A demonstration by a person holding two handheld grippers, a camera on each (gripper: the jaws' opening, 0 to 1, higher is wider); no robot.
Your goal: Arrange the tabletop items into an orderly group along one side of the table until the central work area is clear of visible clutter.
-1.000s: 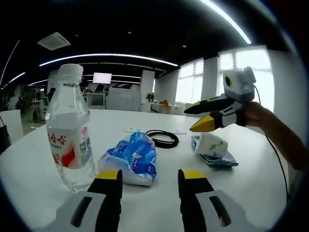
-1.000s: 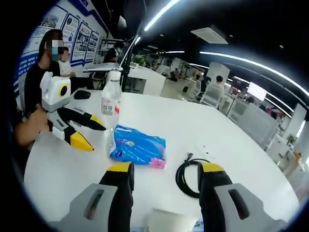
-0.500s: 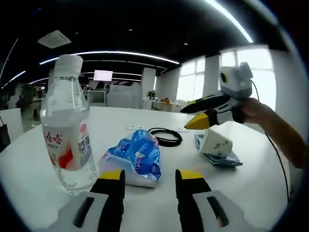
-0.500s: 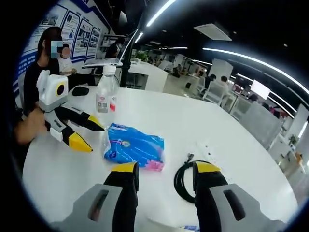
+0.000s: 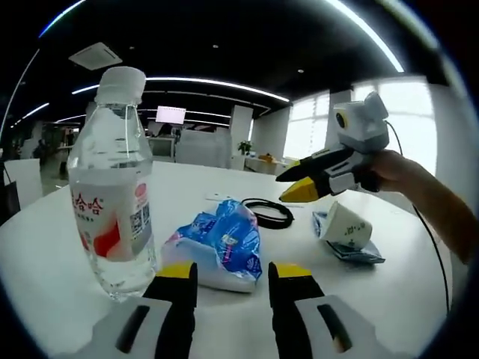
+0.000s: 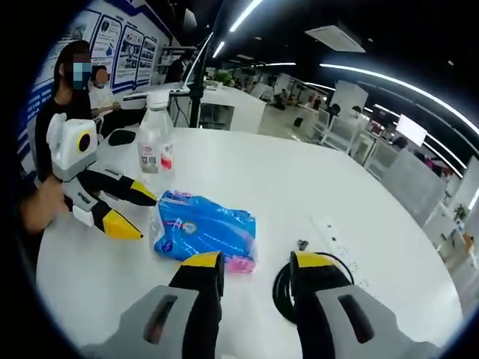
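A blue tissue pack [image 5: 217, 245] lies at the lower centre of the left gripper view, directly ahead of the left hand-held gripper [image 5: 229, 278], whose yellow-tipped jaws stand apart and empty with the pack just beyond their tips. In the right gripper view the same pack sits centre-left, its long axis running left to right across the frame, just ahead and to the left of the right hand-held gripper [image 6: 257, 268], also parted and holding nothing. The left one appears the nearer of the two and the likelier to take the pack.

One clear water bottle [image 5: 112, 196] stands upright at the left of the left gripper view, just beside the pack. One coiled black cable [image 5: 266, 213] lies beyond it at centre; one white paper cup [image 5: 344, 225] lies tipped on a flat packet [image 5: 358, 251] at the right. One white power strip [image 6: 338, 246] rests at the right of the right gripper view. All sit on the white counter [image 6: 247, 179], not yet grouped.
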